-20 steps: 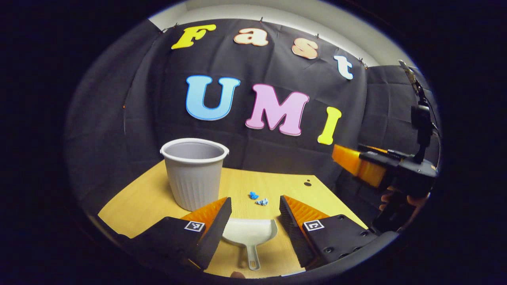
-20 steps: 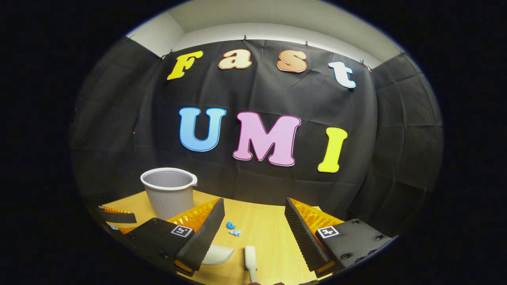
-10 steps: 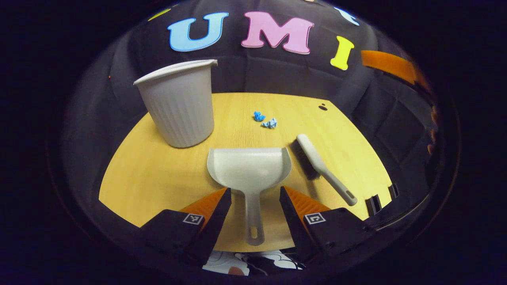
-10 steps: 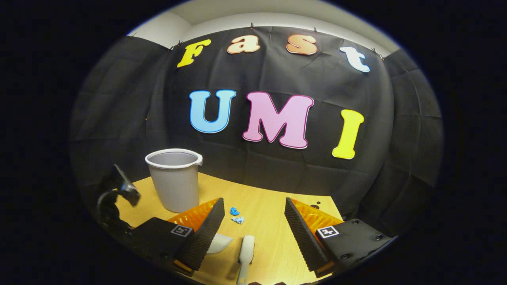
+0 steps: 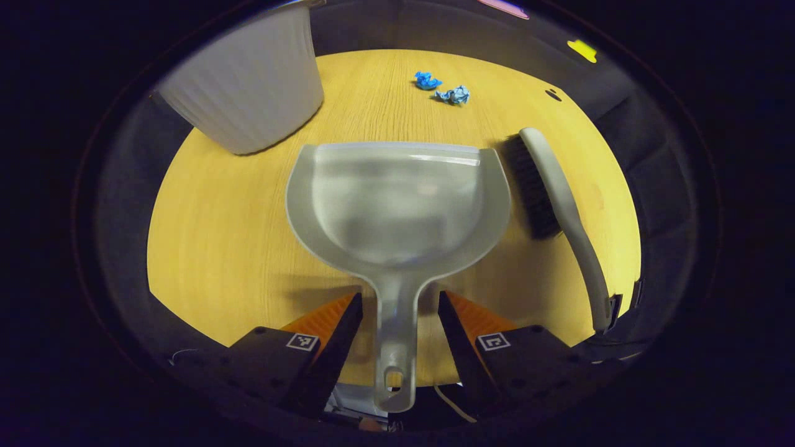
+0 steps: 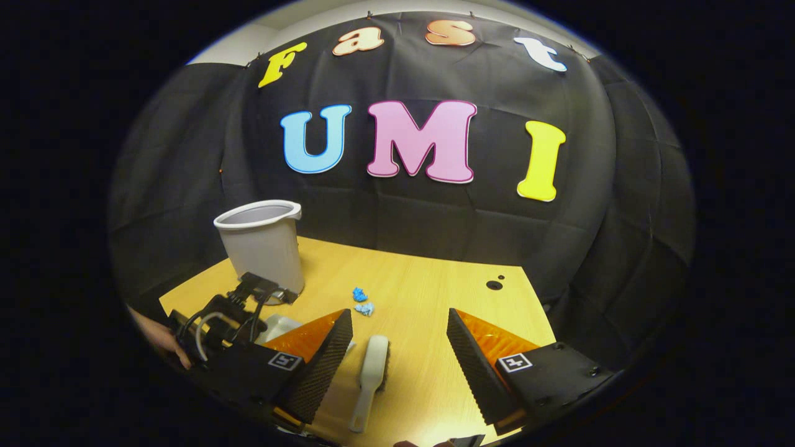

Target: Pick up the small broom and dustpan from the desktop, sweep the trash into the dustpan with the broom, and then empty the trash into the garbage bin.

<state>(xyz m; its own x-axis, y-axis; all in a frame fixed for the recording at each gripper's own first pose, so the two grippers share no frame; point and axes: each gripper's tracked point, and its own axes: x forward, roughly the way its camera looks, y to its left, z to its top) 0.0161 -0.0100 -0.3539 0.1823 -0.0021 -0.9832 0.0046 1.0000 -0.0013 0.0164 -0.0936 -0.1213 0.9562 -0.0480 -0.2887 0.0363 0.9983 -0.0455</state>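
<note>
**Left gripper straddles the dustpan handle; right gripper hangs open above the broom**

In the left gripper view, the left gripper stands open with the handle of the dustpan running between its two fingers; a gap shows on each side of the handle, so neither finger presses on it. The dustpan is pale grey plastic, with a wide rounded scoop, a straight front lip and a slim handle that ends in a hanging hole. It lies flat on the yellow wooden bench, its lip facing away from the gripper.

Just beside the dustpan's right edge lies the broom, a small hand brush with a pale grey curved back and handle and dark bristles turned toward the pan. Beyond the dustpan's lip, two crumpled scraps of blue paper sit close together on the bench. The garbage bin, pale grey with ribbed sides, stands upright at the far left of the bench.

In the right gripper view, the right gripper is wide open and holds nothing. The broom lies on the bench between its fingers and below them, untouched. At the left of that view, a hand holds the left gripper's body near the dustpan, in front of the garbage bin.
</note>
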